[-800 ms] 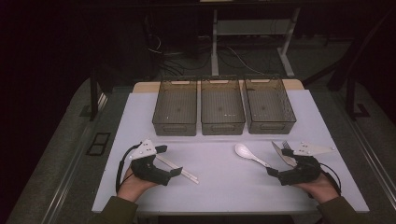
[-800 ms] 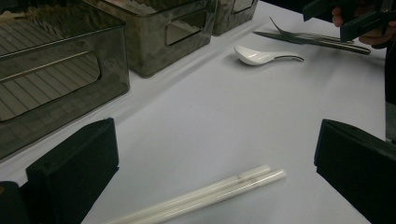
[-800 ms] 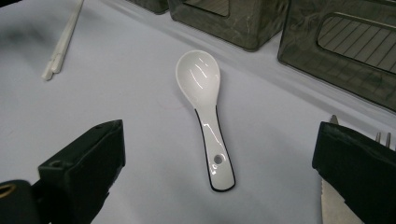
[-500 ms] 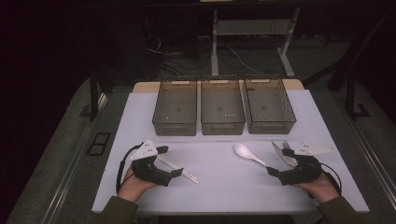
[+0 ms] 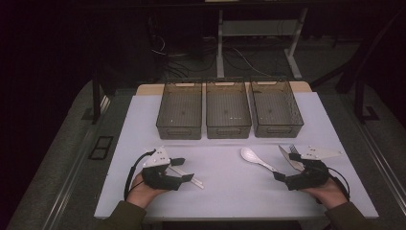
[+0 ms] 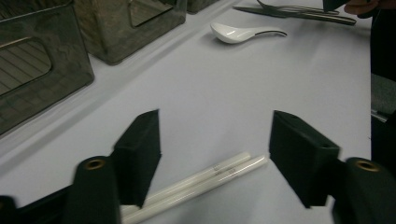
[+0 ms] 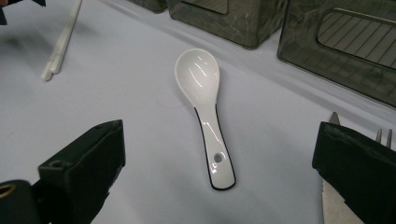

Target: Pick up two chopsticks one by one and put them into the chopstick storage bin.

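black two-jaw grippers, left gripper (image 5: 184,169) and right gripper (image 5: 283,168), are topped by grey three-cornered plates, trailed by black cables; olive sleeves are worn.

Hidden and cut-off parts around the two tongs

In the left gripper view the chopsticks (image 6: 201,179) run under the near jaw and off the bottom edge. In the right gripper view the knife (image 7: 332,198) and fork (image 7: 384,136) sit mostly behind the right-hand jaw, and the bins (image 7: 341,44) are clipped by the top edge.
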`<state>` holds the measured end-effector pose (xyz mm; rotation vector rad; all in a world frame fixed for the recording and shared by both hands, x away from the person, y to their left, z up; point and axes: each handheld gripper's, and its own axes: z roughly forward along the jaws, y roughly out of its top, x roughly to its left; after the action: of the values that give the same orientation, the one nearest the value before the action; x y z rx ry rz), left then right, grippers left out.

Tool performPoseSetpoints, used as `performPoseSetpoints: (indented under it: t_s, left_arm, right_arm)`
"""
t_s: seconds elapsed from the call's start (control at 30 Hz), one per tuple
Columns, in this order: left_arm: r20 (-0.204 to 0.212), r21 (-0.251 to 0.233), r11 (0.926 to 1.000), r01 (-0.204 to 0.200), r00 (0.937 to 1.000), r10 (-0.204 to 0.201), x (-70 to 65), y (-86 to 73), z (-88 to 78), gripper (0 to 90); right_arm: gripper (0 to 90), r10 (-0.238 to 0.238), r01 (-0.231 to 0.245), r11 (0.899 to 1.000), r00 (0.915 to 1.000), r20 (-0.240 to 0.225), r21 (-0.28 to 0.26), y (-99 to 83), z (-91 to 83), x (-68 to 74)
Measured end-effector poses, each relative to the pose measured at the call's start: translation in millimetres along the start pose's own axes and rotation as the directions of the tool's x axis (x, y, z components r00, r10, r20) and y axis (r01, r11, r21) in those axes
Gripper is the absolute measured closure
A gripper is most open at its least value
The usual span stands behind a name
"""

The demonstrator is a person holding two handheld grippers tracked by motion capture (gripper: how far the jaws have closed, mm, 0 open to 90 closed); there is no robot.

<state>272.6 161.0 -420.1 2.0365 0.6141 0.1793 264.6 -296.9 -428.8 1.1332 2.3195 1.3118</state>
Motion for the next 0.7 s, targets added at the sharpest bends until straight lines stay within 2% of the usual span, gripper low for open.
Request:
performPoseSetpoints:
  t_s: [0.2,0.4,0.53,0.7]
  left_arm:
    - [0.038,0.016,0.9998,-0.011,0.9992,0.010,-1.7,0.2,5.2,59.8]
    - [0.082,0.070,0.9976,-0.003,0.9966,-0.003,-5.3,0.3,15.3,77.8]
    - [0.111,0.109,0.9939,-0.016,0.9939,0.004,-8.4,-1.2,21.6,87.7]
    - [0.138,0.161,0.9857,-0.050,0.9901,0.027,-13.5,-2.9,28.4,88.8]
  right_arm:
    - [2.5,0.008,-0.008,1.000,1.0000,-0.002,-0.001,0.5,0.3,-0.7]
    - [2.5,0.011,-0.011,1.000,0.9999,0.000,-0.002,-0.2,-0.5,-0.7]
    - [2.5,0.008,-0.008,1.000,1.0000,0.002,0.000,-0.3,0.0,-0.7]
    - [2.5,0.010,-0.010,1.000,0.9999,0.005,0.001,-0.4,0.0,-0.8]
